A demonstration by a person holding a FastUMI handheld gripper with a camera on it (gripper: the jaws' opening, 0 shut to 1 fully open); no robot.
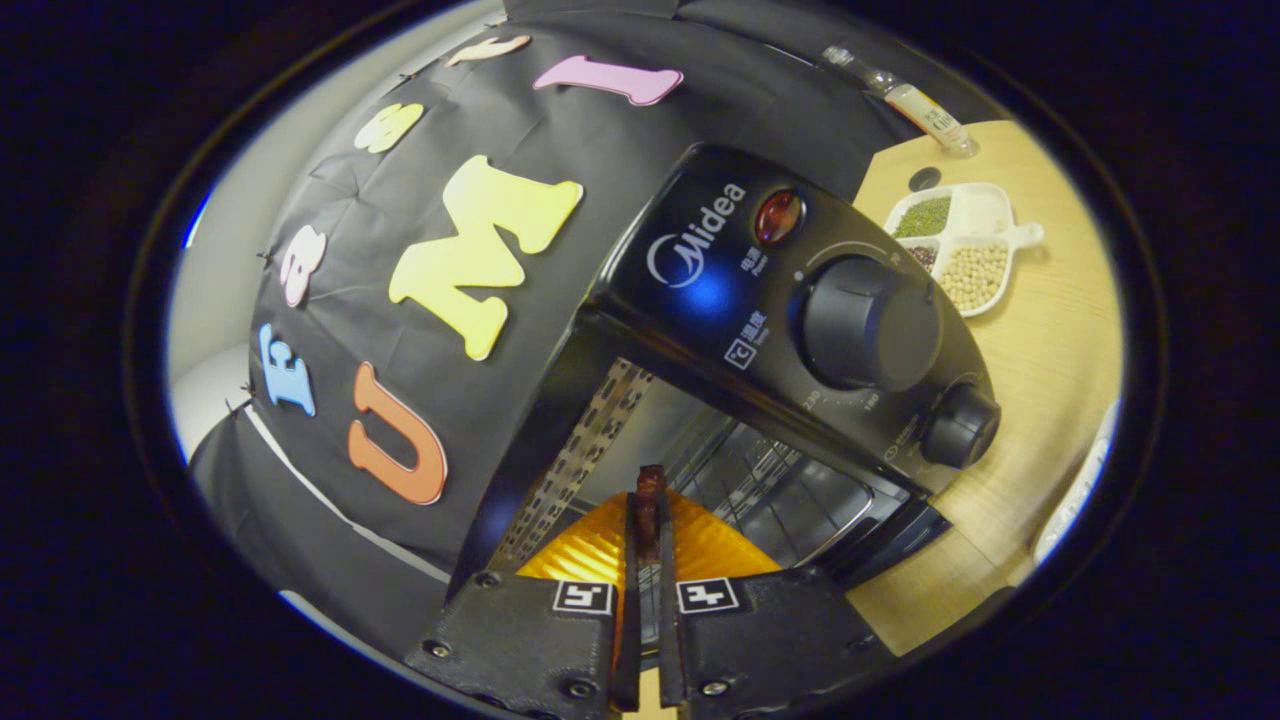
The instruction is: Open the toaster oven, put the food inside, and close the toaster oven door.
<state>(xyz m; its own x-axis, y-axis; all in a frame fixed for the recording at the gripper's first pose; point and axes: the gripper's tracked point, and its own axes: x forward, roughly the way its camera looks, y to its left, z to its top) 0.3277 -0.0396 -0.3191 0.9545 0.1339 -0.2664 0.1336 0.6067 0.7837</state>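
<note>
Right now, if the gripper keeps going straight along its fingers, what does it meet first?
The gripper, fingers nearly closed on a small dark reddish piece of food, points into the open black toaster oven. First contact is probably the wire rack inside, though depth is unclear.

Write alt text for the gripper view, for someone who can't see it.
The tool is nearly shut on a small dark piece of food, held at the open toaster oven above its wire rack. Beyond the oven's two knobs, a white divided dish of beans sits on the wooden table.
</note>
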